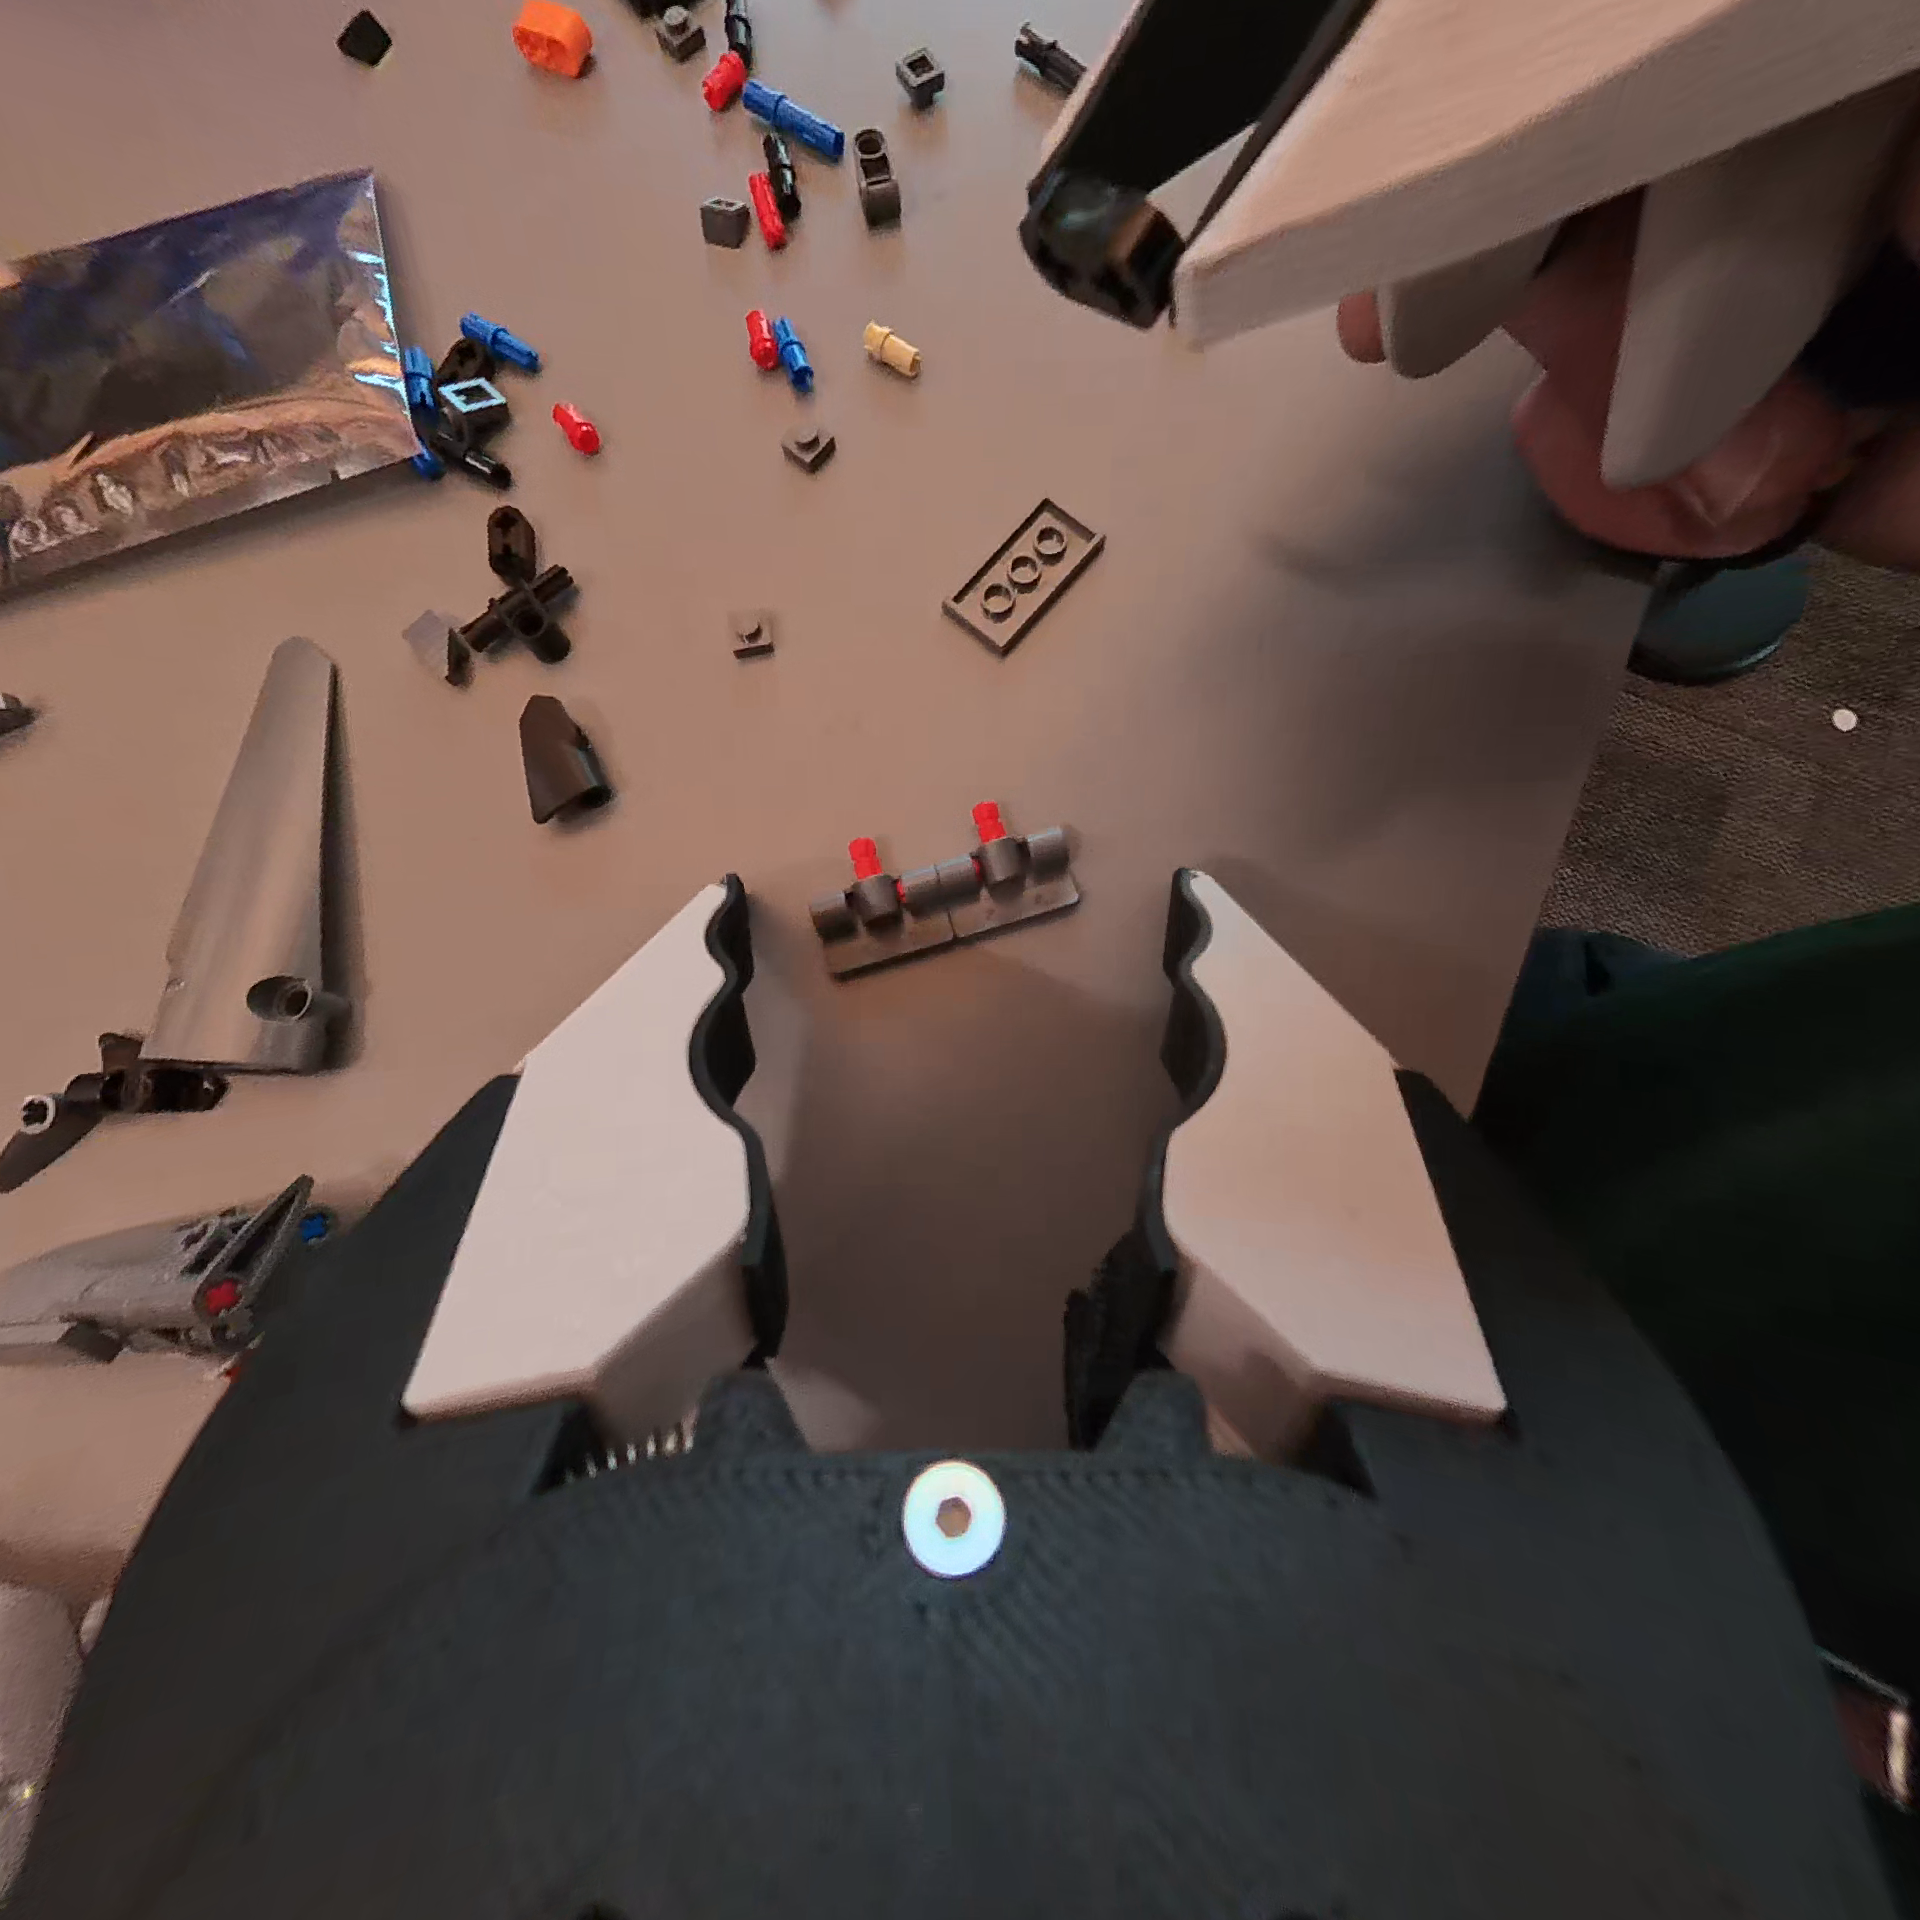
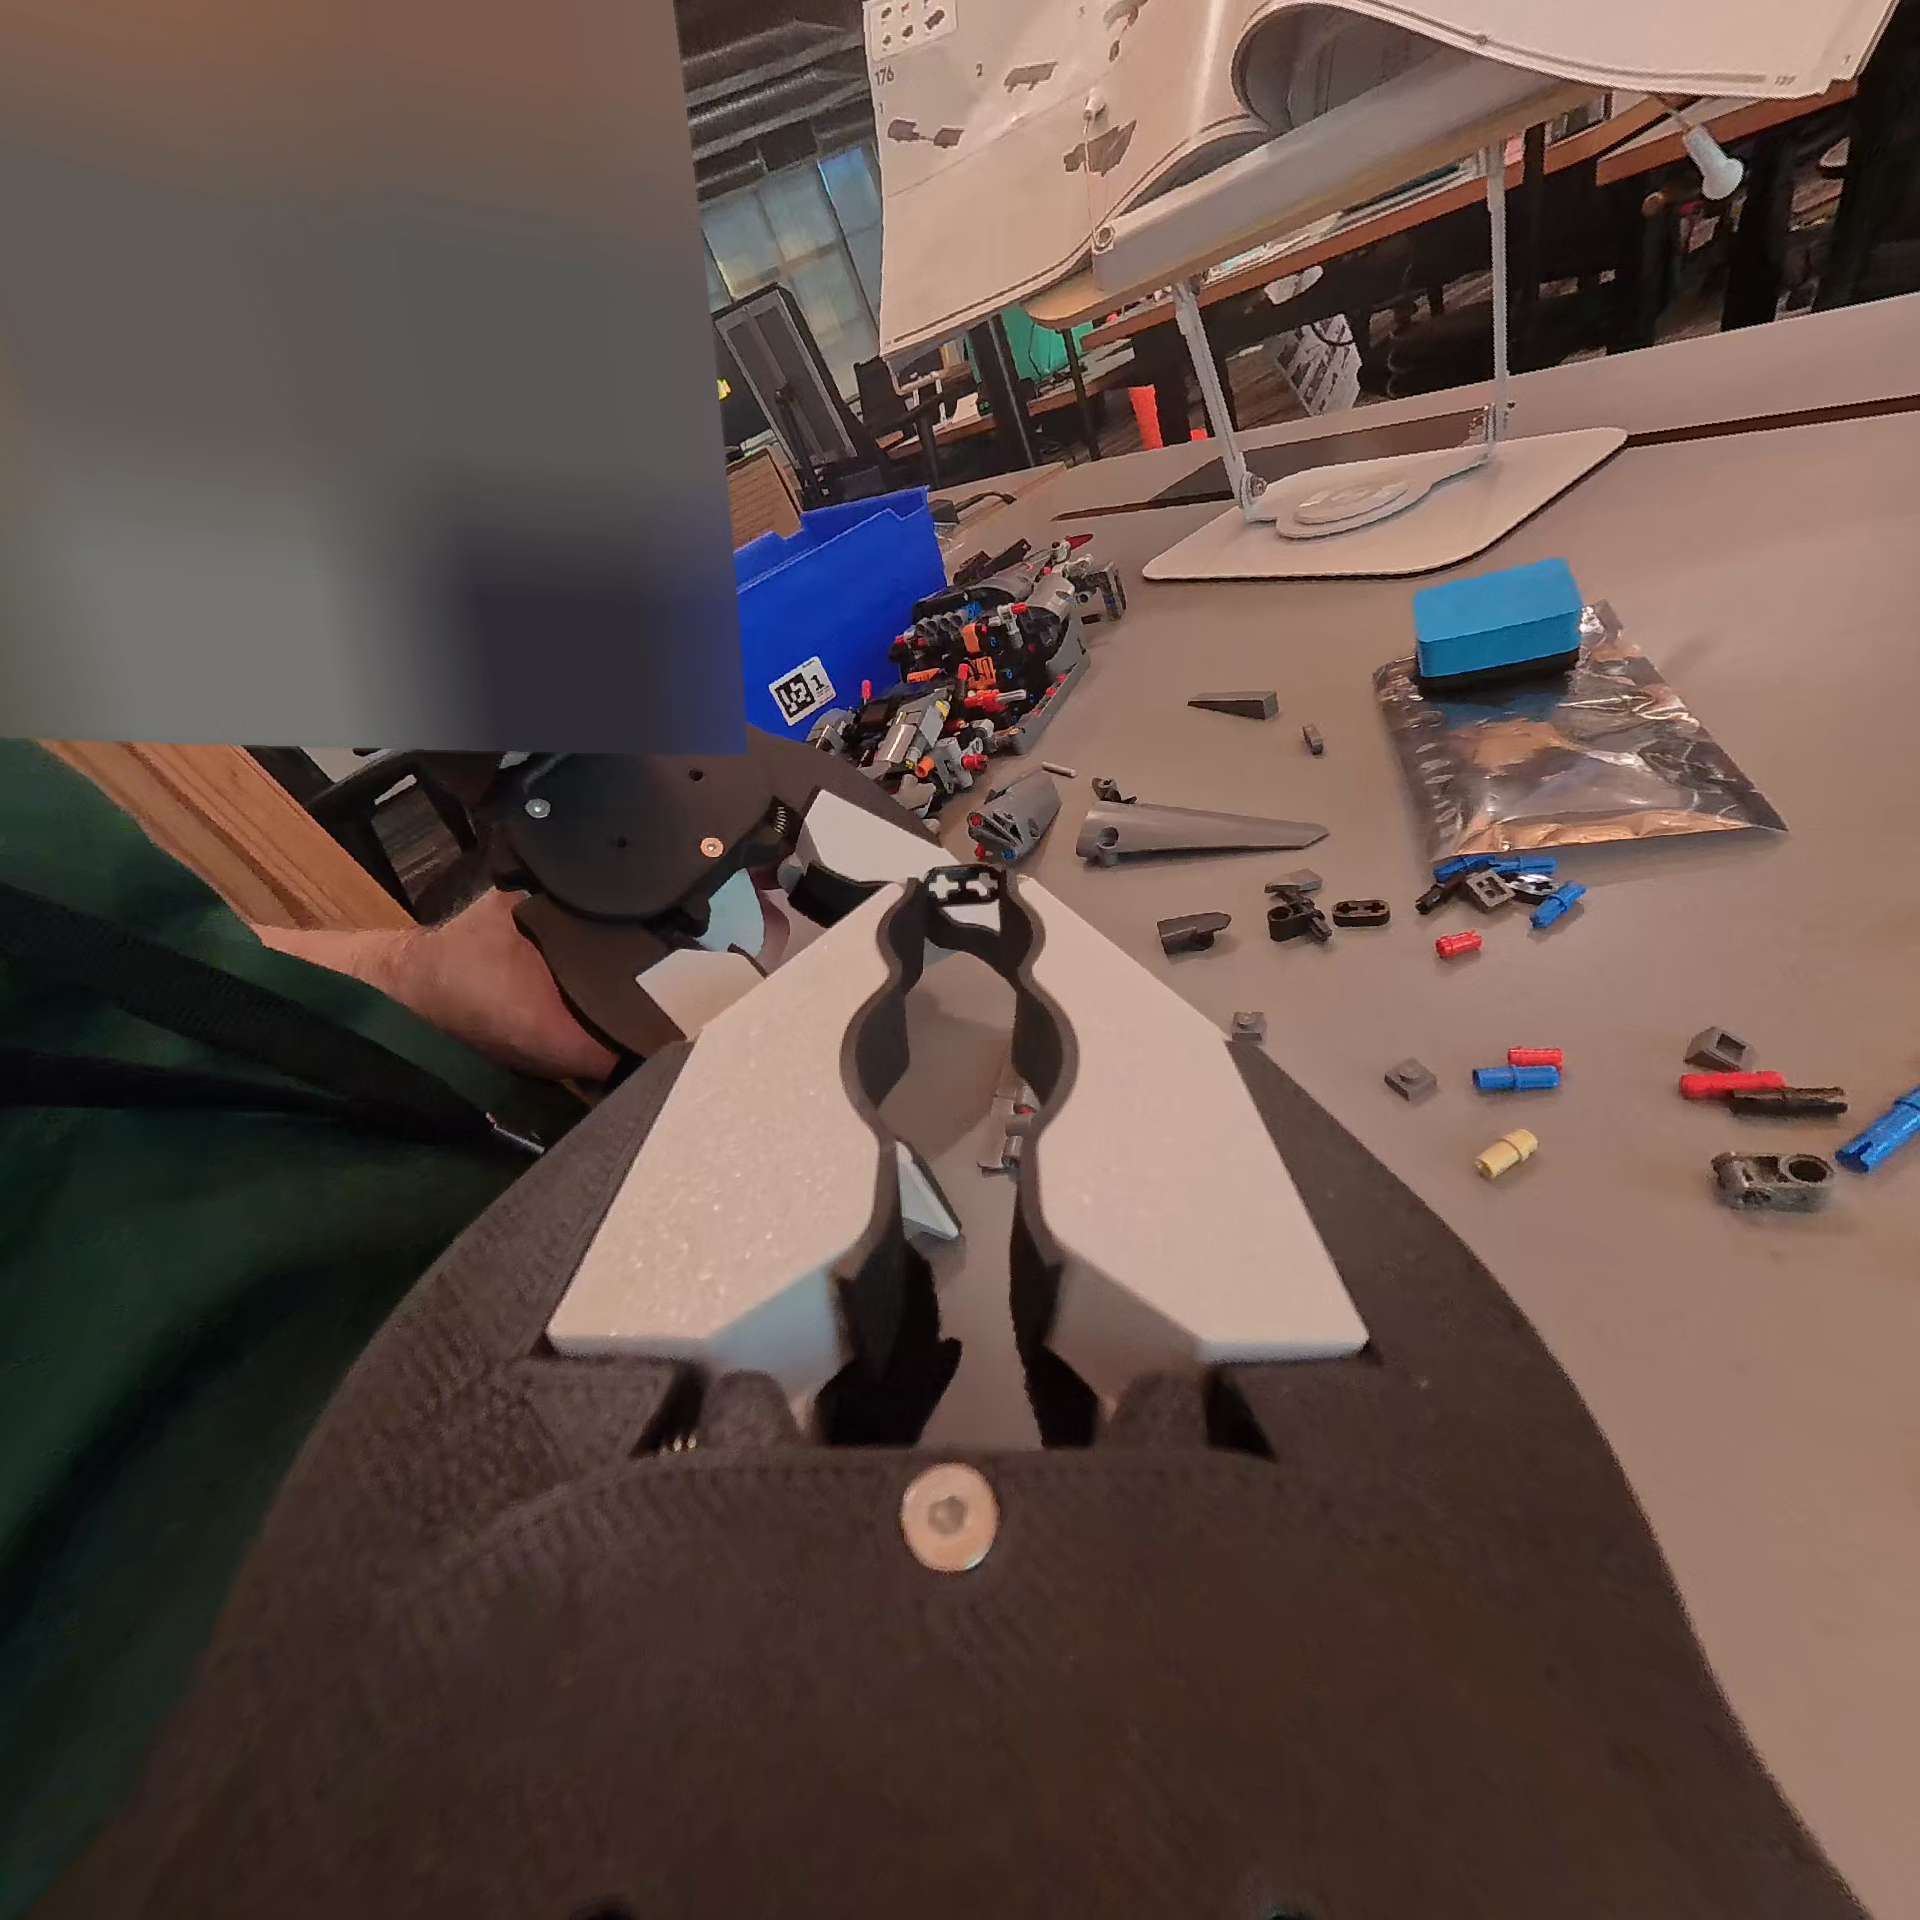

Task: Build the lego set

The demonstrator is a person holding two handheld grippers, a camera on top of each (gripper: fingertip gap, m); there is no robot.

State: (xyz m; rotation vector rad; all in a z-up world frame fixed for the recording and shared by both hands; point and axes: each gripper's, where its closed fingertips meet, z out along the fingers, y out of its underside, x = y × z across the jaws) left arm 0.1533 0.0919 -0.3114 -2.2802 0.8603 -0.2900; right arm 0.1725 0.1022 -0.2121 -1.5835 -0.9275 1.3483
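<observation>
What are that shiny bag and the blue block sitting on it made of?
The bag looks like metallised plastic film: crinkled, with mirror-like reflections. The blue block looks like matte foam or felt over a dark base, with soft rounded edges, though the material is uncertain.

An open instruction booklet (image 2: 1039,187) on its stand, far beyond the right gripper (image 2: 966,891) tips, bears printed numbers. Beyond the tips, slightly left, a blue bin (image 2: 842,582) carries a black-and-white marker sticker (image 2: 802,691).

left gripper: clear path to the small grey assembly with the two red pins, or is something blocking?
Probably yes. The left gripper is open and the grey assembly with red pins lies on the table just beyond its fingertips, with bare table around it. The right gripper, shut on a black piece, is farther off.
</observation>
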